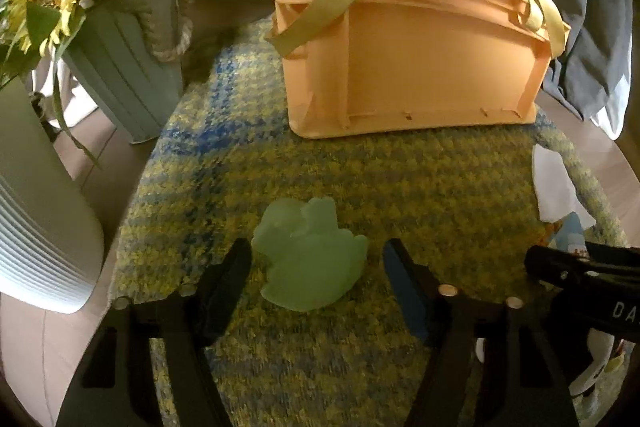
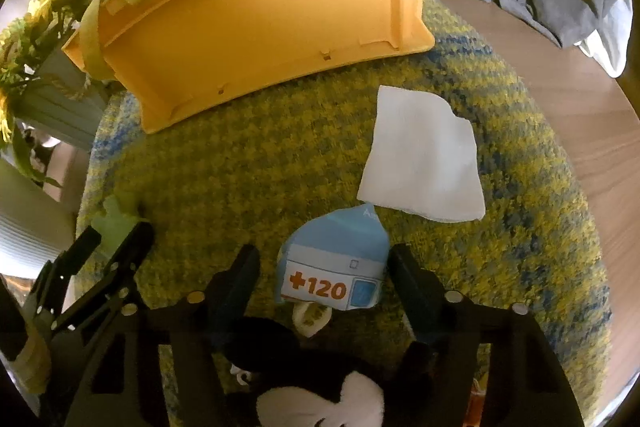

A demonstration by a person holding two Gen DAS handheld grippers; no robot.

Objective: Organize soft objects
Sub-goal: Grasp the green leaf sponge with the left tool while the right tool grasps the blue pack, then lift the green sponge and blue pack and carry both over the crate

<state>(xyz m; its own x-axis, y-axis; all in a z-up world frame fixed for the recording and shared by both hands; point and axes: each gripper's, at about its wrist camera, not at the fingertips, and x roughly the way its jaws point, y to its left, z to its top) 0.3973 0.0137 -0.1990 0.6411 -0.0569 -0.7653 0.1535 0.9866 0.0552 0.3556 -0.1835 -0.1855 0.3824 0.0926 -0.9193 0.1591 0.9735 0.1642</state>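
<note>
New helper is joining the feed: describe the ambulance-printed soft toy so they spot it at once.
On the yellow-blue rug, before the orange crate, the ambulance-printed soft toy lies between the right gripper fingers, just below a white cloth. Only it reads "+120".

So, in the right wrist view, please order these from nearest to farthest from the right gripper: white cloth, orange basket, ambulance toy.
1. Ambulance toy: between the open fingers of the right gripper.
2. White cloth: ahead, to the right.
3. Orange basket: farthest, at the rug's far edge.
</note>
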